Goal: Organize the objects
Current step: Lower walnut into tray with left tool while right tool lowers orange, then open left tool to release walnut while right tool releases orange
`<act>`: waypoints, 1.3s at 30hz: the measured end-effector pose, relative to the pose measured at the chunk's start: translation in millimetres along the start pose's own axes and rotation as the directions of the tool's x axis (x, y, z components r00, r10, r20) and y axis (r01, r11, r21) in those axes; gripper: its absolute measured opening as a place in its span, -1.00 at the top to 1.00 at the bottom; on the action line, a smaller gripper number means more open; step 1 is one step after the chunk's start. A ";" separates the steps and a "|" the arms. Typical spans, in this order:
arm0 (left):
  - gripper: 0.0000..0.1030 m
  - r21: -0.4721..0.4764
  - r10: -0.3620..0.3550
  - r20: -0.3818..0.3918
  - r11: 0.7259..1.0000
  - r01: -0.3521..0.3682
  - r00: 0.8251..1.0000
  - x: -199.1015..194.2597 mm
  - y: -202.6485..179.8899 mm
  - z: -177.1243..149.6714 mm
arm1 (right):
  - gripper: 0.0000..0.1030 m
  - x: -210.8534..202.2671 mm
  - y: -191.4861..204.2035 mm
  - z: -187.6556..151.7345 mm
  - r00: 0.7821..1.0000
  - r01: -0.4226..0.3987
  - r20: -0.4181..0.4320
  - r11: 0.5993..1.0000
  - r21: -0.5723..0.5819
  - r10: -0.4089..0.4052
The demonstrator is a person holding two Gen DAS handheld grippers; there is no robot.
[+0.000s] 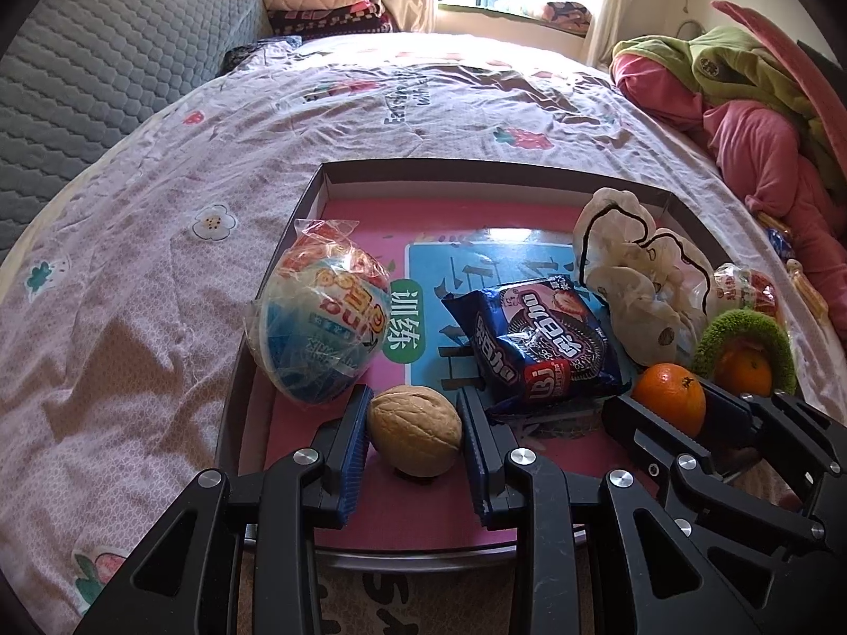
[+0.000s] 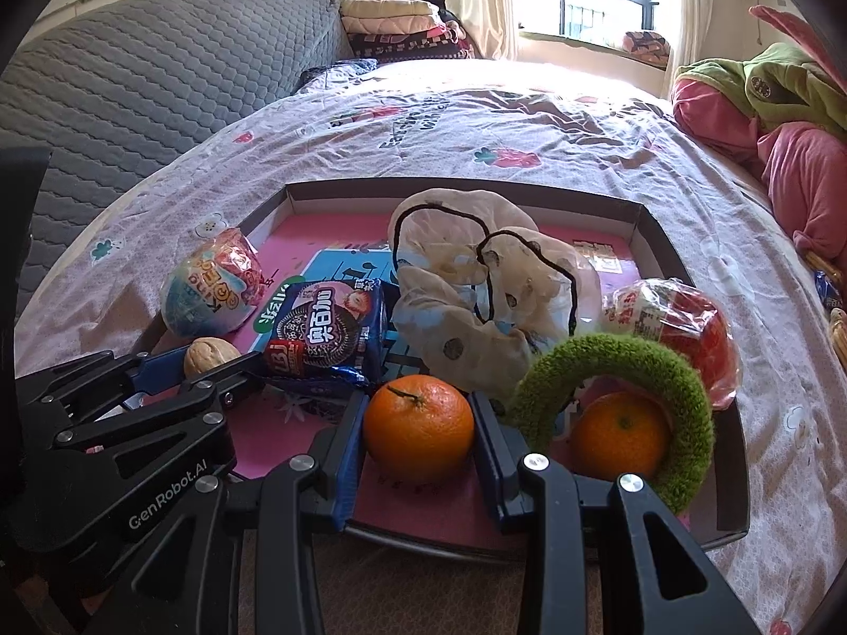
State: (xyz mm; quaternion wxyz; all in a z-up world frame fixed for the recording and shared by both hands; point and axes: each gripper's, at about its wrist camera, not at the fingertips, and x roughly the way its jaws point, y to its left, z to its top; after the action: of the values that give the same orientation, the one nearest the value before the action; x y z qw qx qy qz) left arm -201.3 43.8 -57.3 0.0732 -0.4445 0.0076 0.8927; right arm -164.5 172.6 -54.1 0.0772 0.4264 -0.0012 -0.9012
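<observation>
Left gripper (image 1: pixel 413 436): fingers flank the walnut (image 1: pixel 414 431) at the near edge of the tray (image 1: pixel 476 166); contact looks made, firm clamp unclear.
Right gripper (image 2: pixel 418 436): fingers tight against the tangerine (image 2: pixel 418 426), near edge too.
Why: both probably paired pickups for sorting.
Second tangerine (image 2: pixel 622 434): right of first, ringed by green scrunchie (image 2: pixel 683 407).
Cookie pack (image 2: pixel 331 336): tray centre.

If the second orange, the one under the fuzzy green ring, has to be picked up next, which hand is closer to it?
The right. The right gripper sits just beside that second orange, though it already holds another orange. The left gripper is further over, closed around the walnut, so either must let go first.
</observation>
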 end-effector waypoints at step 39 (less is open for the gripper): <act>-0.26 0.011 -0.050 0.026 0.999 0.050 0.998 -6.9 -6.7 0.9 | 0.09 -37.3 -14.9 6.2 0.997 -0.016 0.079 1.000 0.010 0.015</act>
State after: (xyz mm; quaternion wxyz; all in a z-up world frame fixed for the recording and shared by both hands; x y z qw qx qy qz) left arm -196.9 49.7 -50.9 0.0979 -0.4325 0.0004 0.8963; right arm -148.1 192.2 -22.5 0.0817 0.3908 -0.0123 -0.9168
